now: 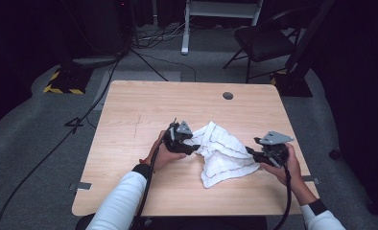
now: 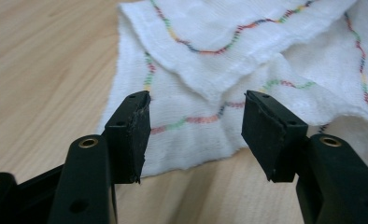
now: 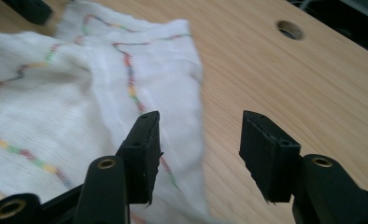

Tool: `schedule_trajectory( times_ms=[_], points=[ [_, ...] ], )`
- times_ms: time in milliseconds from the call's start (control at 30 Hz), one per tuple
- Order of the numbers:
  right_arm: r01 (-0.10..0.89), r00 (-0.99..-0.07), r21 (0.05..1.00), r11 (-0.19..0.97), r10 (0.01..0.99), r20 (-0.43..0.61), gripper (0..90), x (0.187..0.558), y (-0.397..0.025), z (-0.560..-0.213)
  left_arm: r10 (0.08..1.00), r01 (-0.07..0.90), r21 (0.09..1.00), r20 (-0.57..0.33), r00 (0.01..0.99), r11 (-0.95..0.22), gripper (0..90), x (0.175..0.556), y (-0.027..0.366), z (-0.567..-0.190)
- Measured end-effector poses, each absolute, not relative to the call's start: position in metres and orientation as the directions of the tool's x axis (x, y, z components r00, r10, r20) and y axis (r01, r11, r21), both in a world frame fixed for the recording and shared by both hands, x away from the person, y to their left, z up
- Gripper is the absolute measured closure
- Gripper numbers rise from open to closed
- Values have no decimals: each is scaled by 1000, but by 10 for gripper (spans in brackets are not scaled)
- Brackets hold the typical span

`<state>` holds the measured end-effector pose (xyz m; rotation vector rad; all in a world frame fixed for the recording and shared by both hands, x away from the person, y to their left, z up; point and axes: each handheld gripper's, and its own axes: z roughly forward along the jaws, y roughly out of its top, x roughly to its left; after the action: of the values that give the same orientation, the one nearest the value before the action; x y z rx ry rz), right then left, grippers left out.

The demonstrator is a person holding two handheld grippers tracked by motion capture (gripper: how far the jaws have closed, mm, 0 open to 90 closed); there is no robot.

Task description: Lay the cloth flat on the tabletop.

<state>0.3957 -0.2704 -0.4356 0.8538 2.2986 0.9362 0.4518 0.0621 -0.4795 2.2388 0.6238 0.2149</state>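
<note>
On the light wooden table (image 1: 144,110), high view: a crumpled white woven cloth with wavy multicoloured stitched lines (image 1: 220,151) lies rumpled near the middle, toward the person's side. Left gripper (image 1: 189,143) sits at the cloth's left edge, right gripper (image 1: 253,154) at its right edge. Both are held low, close to the tabletop. A round grommet hole (image 1: 228,95) lies well apart near the far edge. A dark folding chair (image 1: 264,43) stands on the grey floor beyond.

Left gripper view: left gripper (image 2: 196,135) has its jaws spread wide with nothing between them. The cloth (image 2: 247,56) lies just ahead, its near hem lying flat on the wood and a folded layer on top further back. The pads look level with the hem, not yet around it.

Right gripper view: right gripper (image 3: 198,154) likewise stands wide open and empty. The cloth's edge (image 3: 79,107) runs beside and partly behind the left-hand jaw; bare table lies under the other jaw. The grommet hole (image 3: 288,29) is visible far off.

Judgement: the step in hand appears to be taking opposite edges to spread or fold the cloth. To do it well, slide each lower jaw under a single layer at the hem, avoid pinching the doubled fold, close fully before lifting, and raise both sides evenly so the fabric does not drag or bunch.
</note>
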Motion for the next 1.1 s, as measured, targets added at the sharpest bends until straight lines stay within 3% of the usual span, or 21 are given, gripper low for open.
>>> schedule_trajectory(
  times_ms=[233,433,533,700,900,1100],
  points=[
    [306,-807,639,706,549,-219,500,418,-212,-450,473,350,695,-17,881,-628,592,452,53,-495],
    [309,-825,567,763,512,-238,525,432,-185,-470,456,328,702,-5,890,-632,743,454,56,-496],
    [333,-818,555,762,526,-231,653,438,-182,-478,445,313,699,9,896,-644,825,456,58,-495],
    [353,-779,565,745,569,-263,805,435,-191,-468,449,305,681,38,893,-665,851,459,65,-493],
    [376,-710,630,680,648,-275,813,435,-221,-447,474,319,676,51,879,-665,851,466,82,-493],
    [463,-644,634,619,727,-239,816,451,-252,-451,496,336,674,53,867,-658,850,471,92,-492]
  ],
)
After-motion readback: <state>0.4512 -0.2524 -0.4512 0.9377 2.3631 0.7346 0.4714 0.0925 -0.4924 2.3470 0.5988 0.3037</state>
